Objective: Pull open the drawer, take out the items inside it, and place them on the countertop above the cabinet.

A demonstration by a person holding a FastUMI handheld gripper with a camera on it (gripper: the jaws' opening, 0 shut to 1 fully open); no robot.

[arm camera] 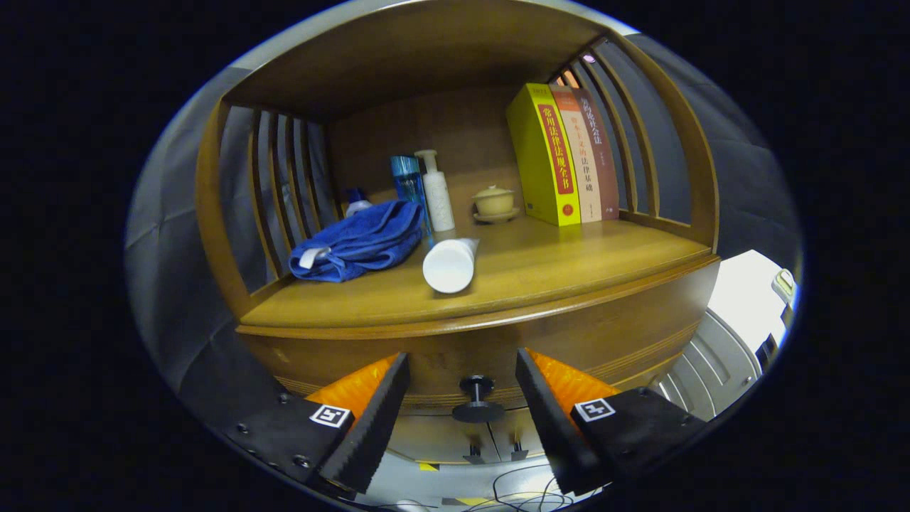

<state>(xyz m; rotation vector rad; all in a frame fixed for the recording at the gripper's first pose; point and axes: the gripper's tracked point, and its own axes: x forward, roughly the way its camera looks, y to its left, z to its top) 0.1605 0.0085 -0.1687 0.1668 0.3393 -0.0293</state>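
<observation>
Drawer (498, 355) appears shut under the tabletop's (540, 274) front edge. Tongs (462, 405) stand open, empty, straddling the knob (477, 398). White tube (451, 264) and blue towel (359, 240) lie on top. Any grip: centre, squeeze the stem, pull straight.

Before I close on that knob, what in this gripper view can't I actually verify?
- Drawer contents: hidden behind its shut front.
- Small bottle behind the blue towel: just its cap shows above the towel.
- Blue bottle: its base is hidden by the towel.
- Depth between the open gripper and the knob: the knob sits between the jaws, untouched; how far ahead cannot be judged.
</observation>
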